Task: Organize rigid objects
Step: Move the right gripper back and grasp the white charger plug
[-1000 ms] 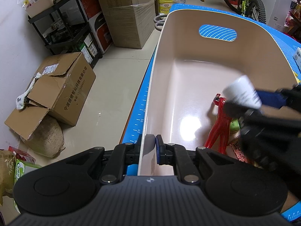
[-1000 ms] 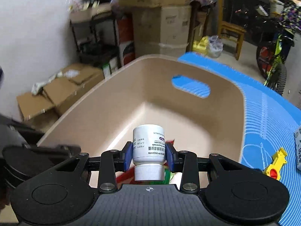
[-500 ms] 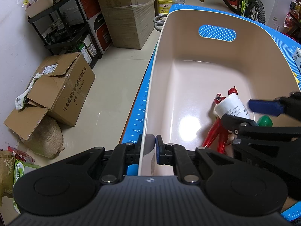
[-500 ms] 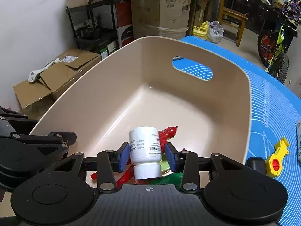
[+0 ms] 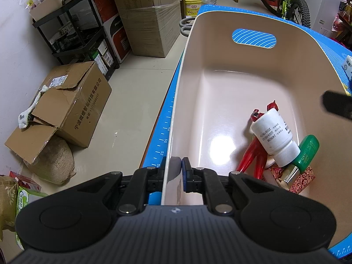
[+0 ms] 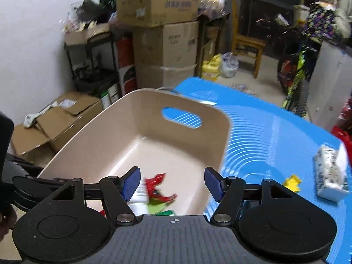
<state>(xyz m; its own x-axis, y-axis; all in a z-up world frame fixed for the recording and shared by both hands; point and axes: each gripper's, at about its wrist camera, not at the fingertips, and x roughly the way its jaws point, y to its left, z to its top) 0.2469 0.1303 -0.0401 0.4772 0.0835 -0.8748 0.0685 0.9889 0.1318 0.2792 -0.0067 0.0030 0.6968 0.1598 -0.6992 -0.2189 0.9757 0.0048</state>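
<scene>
White bottle (image 5: 274,137), beige bin (image 5: 220,50)

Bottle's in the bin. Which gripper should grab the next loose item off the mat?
Right. The right gripper is open and empty, with the yellow toy and white pack on its side. The left gripper is clamped on the bin wall.

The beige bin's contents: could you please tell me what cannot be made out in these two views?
- Right wrist view: the white bottle and red pliers are motion-blurred and partly behind the right gripper.
- Left wrist view: the patterned box lies mostly under the bottle and the screwdriver.
</scene>
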